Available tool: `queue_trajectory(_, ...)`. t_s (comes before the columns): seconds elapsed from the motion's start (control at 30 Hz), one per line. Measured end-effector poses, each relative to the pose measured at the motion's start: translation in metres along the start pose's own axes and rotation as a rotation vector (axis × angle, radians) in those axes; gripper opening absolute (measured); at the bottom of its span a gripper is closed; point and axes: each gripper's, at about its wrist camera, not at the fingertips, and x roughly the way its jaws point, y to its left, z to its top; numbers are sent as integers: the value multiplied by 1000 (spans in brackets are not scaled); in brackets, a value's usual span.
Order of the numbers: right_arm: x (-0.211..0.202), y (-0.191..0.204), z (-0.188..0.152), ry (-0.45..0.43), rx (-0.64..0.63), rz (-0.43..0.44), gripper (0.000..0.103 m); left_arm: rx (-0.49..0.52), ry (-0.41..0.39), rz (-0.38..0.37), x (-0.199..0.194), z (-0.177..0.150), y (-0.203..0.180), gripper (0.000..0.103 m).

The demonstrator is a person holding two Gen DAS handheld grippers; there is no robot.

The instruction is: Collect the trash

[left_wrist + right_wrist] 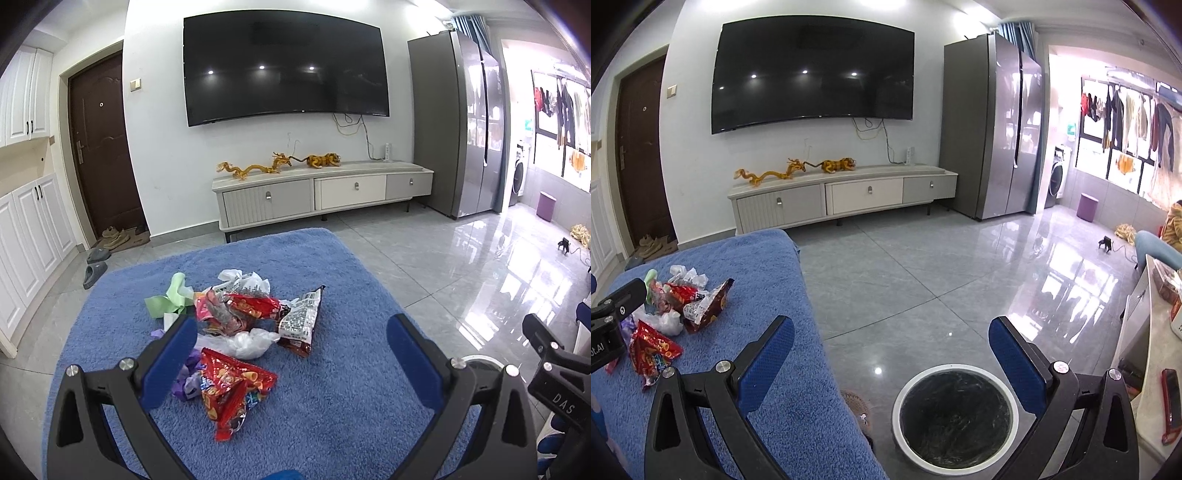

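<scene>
Left hand-held gripper point(291, 347): mine, spread wide, holding nothing, poised over the trash pile.
Trash pile point(243, 325): crumpled wrappers (red snack bags, white plastic, green paper) heaped on the blue towel-covered worktop point(332, 387).
Right hand-held gripper point(892, 347): mine, also wide and empty, above the bin.
Bin point(955, 413): round, white-rimmed, black-lined, on the floor beside the worktop.

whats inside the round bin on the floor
The bin shows only a dark, crinkled liner inside; no trash is visible in it. The right gripper's fingers cover part of its rim, and below the liner is hidden.
</scene>
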Motion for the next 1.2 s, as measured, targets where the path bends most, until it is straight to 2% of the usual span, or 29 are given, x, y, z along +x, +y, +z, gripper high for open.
queue_trajectory(0.33,3,-7,15,0,31,-31,103,6,-17,-99,7,6,11,103)
queue_trajectory(0.6,7,-5,20,50,52,-75,103,22,-18,-200,7,6,20,103)
queue_trajectory(0.7,8,4,20,70,44,-52,102,21,-15,-197,9,3,34,103)
queue_trajectory(0.83,7,28,20,88,-1,17,96,1,-8,-157,16,-3,75,103)
queue_trajectory(0.97,14,61,17,140,-36,143,86,-9,24,-100,25,-17,124,103)
queue_trajectory(1.07,19,89,12,191,-61,245,77,-17,78,-67,33,-34,162,100)
queue_trajectory(1.2,19,135,10,225,-144,374,68,-36,157,-89,44,-53,197,94)
